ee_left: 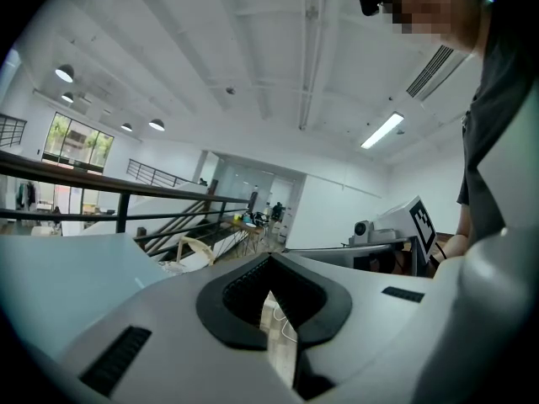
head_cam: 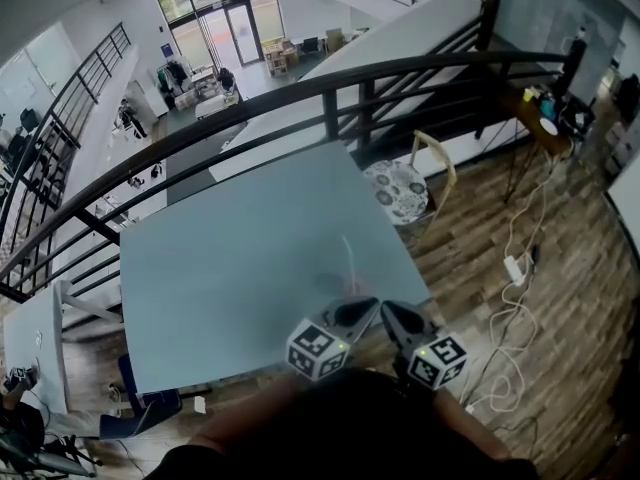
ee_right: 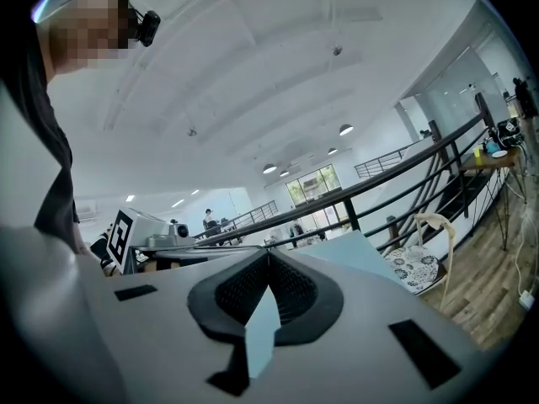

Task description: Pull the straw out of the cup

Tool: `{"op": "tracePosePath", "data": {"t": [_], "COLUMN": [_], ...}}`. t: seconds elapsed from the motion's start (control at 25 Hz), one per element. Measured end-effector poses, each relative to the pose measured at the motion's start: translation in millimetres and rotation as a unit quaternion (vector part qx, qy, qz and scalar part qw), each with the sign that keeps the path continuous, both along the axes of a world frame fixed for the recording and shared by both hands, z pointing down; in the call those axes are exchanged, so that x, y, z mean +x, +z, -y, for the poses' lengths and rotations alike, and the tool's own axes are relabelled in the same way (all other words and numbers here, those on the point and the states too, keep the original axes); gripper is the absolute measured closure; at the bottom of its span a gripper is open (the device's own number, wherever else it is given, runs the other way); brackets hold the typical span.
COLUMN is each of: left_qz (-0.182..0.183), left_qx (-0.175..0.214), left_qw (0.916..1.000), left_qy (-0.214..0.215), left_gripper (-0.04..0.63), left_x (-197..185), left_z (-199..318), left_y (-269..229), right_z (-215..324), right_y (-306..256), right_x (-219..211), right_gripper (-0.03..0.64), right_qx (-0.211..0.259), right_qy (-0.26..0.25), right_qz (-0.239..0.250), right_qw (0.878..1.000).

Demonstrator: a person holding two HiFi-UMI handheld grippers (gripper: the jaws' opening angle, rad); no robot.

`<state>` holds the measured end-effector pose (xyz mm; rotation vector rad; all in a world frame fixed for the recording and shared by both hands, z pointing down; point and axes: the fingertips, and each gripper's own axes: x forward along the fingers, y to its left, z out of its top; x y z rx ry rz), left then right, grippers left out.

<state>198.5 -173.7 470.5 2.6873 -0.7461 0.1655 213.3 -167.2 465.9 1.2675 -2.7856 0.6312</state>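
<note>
A pale blue counter (head_cam: 220, 268) is seen from above, backed by a black railing (head_cam: 330, 78). At its near edge the left claw (head_cam: 360, 310) is held shut and empty, its tips met. Just beyond it a faint clear cup (head_cam: 336, 284) is made out on the counter, a thin straw (head_cam: 348, 253) rising from it. Close beside is held the right claw (head_cam: 392, 316), likewise closed on nothing

The left gripper (head_cam: 366, 309) and the right gripper (head_cam: 391, 314) are held low and side by side, close to the person's body. Their tips lean in toward each other and almost touch. On each one the jaws are closed together, with nothing between them.
</note>
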Motion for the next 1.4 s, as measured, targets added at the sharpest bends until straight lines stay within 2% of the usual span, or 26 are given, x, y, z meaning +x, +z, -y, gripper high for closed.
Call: {"op": "tracePosePath", "data": {"t": [0.2, 0.56, 1.4], "left_qz": [0.007, 0.007, -0.007], "left_qx": [0.001, 0.000, -0.005], "left_qw": [1.0000, 0.9997, 0.9993], "left_qy": [0.007, 0.022, 0.038], "left_gripper": [0.584, 0.584, 0.584], "left_x": [15.3, 10.4, -92.9], "left_z": [-6.7, 1.8, 46.9], "left_y": [3.5, 1.9, -1.0], "right_z": [-2.5, 5.4, 43.4], "right_y": [6.9, -0.1, -3.3], "right_x": [15.2, 10.5, -87.8], "right_gripper": [0.604, 0.604, 0.604], "right_qx": [-0.014, -0.005, -0.026], "right_qy": [0.003, 0.019, 0.046], "right_qz": [0.005, 0.007, -0.008], "right_qw": [1.000, 1.000, 0.999]}}
